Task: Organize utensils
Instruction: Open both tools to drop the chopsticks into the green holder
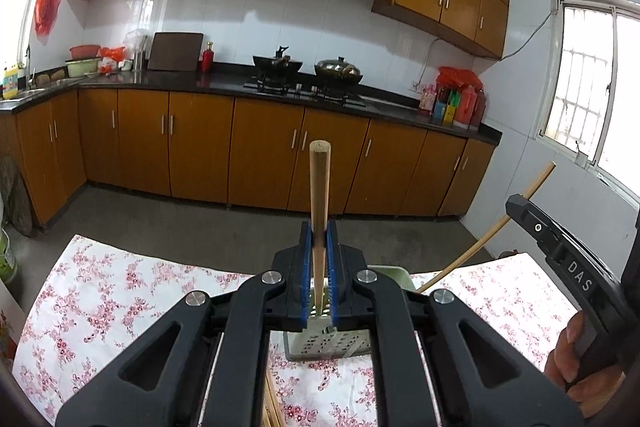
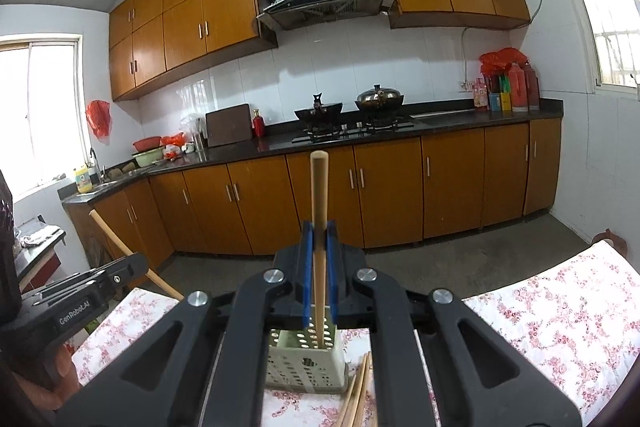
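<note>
My left gripper (image 1: 319, 233) is shut on a wooden chopstick (image 1: 319, 183) that stands upright. Its lower end reaches down over a pale green perforated utensil holder (image 1: 320, 347) on the floral tablecloth (image 1: 120, 299). My right gripper (image 2: 319, 233) is likewise shut on an upright chopstick (image 2: 319, 195), whose lower end goes into the holder (image 2: 304, 363). Each gripper shows in the other's view: the right gripper (image 1: 516, 205) with its slanted chopstick (image 1: 480, 247), the left gripper (image 2: 136, 267) with its chopstick (image 2: 120, 247). A hand (image 1: 576, 359) grips the right handle.
Loose chopsticks (image 2: 356, 395) lie on the cloth just right of the holder; the loose chopsticks (image 1: 272, 407) also show under my left gripper. Beyond the table edge is bare floor, then kitchen cabinets (image 1: 260, 147) with a stove (image 1: 308, 87) and pots.
</note>
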The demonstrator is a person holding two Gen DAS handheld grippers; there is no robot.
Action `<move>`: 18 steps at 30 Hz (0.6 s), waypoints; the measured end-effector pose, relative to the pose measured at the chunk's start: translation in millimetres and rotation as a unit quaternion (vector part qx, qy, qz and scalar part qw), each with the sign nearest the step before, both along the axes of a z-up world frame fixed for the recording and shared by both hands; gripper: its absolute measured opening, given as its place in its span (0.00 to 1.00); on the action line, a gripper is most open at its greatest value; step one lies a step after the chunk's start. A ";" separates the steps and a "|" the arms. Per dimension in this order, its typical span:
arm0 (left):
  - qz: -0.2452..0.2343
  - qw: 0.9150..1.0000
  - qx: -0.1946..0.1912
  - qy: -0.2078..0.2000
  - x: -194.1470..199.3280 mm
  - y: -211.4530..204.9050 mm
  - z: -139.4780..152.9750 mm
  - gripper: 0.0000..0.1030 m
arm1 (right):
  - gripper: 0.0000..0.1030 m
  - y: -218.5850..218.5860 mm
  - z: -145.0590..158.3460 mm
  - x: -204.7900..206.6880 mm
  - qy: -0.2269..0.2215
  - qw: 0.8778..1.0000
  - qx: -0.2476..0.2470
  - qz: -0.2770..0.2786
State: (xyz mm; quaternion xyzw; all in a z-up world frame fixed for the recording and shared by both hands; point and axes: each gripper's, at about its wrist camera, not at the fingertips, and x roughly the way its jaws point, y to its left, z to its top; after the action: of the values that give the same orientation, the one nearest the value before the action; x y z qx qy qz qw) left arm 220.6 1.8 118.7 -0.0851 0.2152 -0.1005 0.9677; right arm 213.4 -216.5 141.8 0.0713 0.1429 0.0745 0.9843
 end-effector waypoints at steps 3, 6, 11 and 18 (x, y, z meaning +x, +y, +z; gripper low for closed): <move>0.004 1.000 -0.003 0.001 -2.4 3.4 0.9 0.08 | 0.10 -1.7 -1.3 -2.1 0.001 1.000 0.005 -0.004; 0.006 1.000 -0.006 0.002 -5.0 6.0 3.5 0.08 | 0.13 -3.1 2.5 -6.3 -0.003 1.000 0.006 -0.006; 0.014 1.000 -0.016 -0.008 -14.0 14.6 10.3 0.21 | 0.21 -14.7 8.6 -27.5 -0.015 1.000 0.009 -0.017; 0.033 0.999 -0.022 -0.030 -39.5 29.8 17.7 0.25 | 0.30 -45.2 -8.2 -65.6 0.001 0.999 0.012 -0.048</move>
State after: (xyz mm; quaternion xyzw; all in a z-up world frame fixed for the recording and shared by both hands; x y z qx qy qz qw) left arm 181.1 31.6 136.4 -0.1104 0.1808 -0.0762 0.9743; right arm 147.8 -261.7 133.6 0.0894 0.1390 0.0293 0.9858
